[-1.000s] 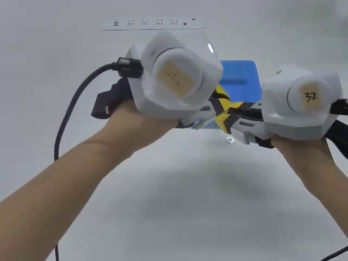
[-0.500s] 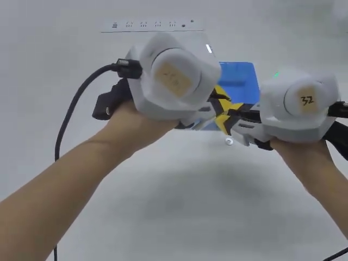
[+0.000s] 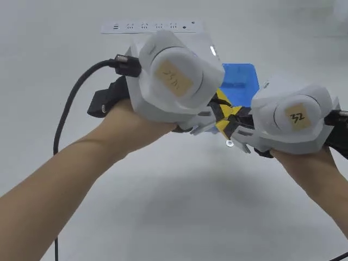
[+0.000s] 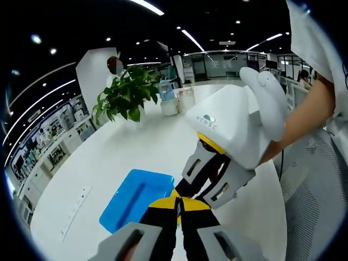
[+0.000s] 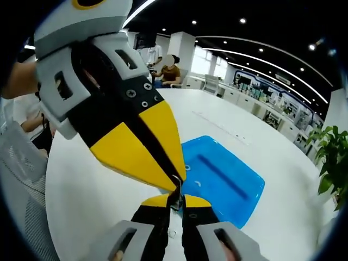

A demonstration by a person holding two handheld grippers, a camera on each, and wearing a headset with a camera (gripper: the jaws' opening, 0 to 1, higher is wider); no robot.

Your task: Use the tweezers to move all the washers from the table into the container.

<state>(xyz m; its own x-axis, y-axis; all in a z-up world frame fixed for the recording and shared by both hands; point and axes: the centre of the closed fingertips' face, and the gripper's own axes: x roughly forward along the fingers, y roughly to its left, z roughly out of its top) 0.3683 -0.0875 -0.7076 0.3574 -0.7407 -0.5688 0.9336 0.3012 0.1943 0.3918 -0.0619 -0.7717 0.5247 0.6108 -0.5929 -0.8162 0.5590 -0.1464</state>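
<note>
Reading "32" on the right tool (image 3: 227, 124), which has shifted toward the left tool (image 3: 222, 100) since a second ago; their tips meet near the blue container (image 3: 242, 81). Left jaws are pressed together; right jaws pinch a thin metal strip (image 5: 176, 191). One washer (image 3: 230, 143) lies on the white surface (image 3: 163, 206) at the container's 6 o'clock, in an open-plan office.
</note>
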